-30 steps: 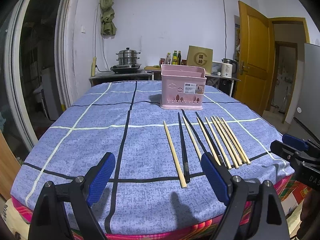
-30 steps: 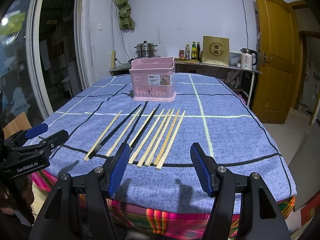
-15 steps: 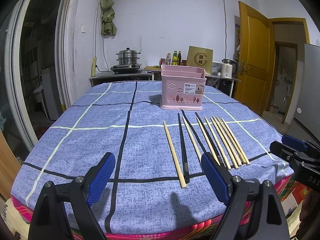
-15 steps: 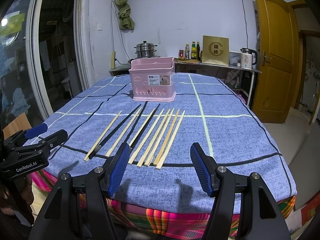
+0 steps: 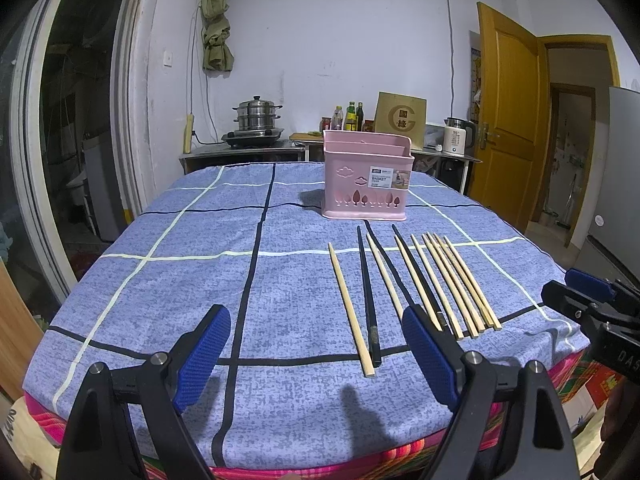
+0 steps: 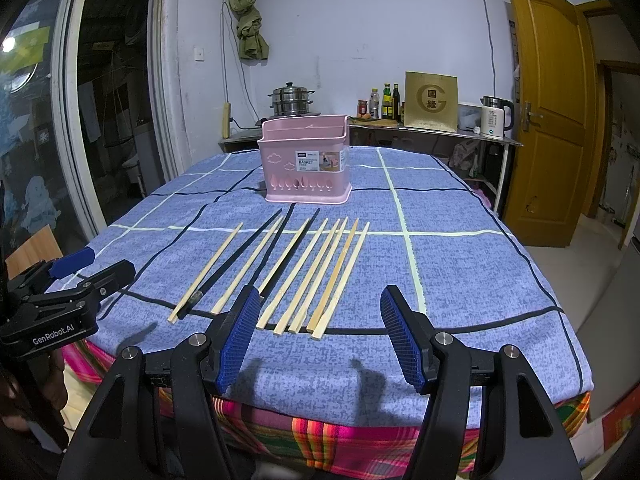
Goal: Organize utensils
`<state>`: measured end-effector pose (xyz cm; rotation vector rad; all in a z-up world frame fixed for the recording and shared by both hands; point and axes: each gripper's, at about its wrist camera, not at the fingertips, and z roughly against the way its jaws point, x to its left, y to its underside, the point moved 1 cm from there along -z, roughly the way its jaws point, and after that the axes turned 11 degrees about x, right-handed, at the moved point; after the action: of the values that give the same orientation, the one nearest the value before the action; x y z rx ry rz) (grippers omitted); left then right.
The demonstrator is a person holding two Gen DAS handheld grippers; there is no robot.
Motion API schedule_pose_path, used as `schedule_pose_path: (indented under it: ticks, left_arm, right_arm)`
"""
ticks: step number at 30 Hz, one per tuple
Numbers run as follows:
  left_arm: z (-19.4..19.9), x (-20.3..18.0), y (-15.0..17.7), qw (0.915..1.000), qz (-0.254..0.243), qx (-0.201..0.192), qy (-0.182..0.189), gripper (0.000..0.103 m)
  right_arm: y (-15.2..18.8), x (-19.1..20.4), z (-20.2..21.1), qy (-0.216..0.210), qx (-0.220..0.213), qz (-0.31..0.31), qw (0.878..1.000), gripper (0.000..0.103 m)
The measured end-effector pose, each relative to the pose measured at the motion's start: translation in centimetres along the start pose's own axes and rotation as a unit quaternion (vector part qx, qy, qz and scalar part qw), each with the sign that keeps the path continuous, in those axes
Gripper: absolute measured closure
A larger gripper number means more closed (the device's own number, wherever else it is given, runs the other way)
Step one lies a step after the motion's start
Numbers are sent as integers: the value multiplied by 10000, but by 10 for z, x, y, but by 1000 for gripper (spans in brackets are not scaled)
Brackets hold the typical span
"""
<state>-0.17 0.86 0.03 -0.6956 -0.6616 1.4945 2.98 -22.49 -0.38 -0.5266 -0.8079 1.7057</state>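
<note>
Several chopsticks, pale wood (image 5: 438,280) (image 6: 340,268) and black (image 5: 366,284) (image 6: 236,258), lie side by side on the blue checked tablecloth. Behind them stands a pink plastic utensil basket (image 5: 366,174) (image 6: 306,160), upright. My left gripper (image 5: 316,344) hovers open above the table's near edge, left of the row, nothing between its blue pads. My right gripper (image 6: 318,328) is open too, just short of the chopsticks' near ends, holding nothing. Each gripper shows in the other's view: the right gripper (image 5: 592,300) at the right margin, the left gripper (image 6: 72,280) at the left margin.
The table (image 5: 160,280) drops off at the near edge onto a striped pink cloth (image 6: 320,432). Behind it a counter holds a steel pot (image 5: 258,116), bottles (image 5: 350,116), a gold box and a kettle (image 6: 494,116). A wooden door (image 6: 548,112) stands at the right.
</note>
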Motion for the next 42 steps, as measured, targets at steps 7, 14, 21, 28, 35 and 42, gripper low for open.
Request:
schedule_pose_path:
  ticks: [7,14,21,28,35,42]
  left_arm:
    - [-1,0,0,10000,-7,9,-1,15]
    - [-1,1,0,10000,3,6,11,15]
    - [-1,1,0,10000,6,6,6,15]
    - [-2,1,0,10000,8,18,6,15]
    - [-11,3,-5,9999,43,117,77,15]
    - [-35,8,-25,9991,78,399,85,15]
  right_arm:
    - [0,0,0,3,-7,4,10000,40]
    - [0,0,0,0,-4,0,10000,40]
    - [0,0,-1,-3,-4,0,10000,40]
    - [0,0,-1,-7,6,-6,10000,40]
    - [-3,1,-5,-12,33,11,10000,40]
    - [-17,-2,-25,-71,152,12,9999,40]
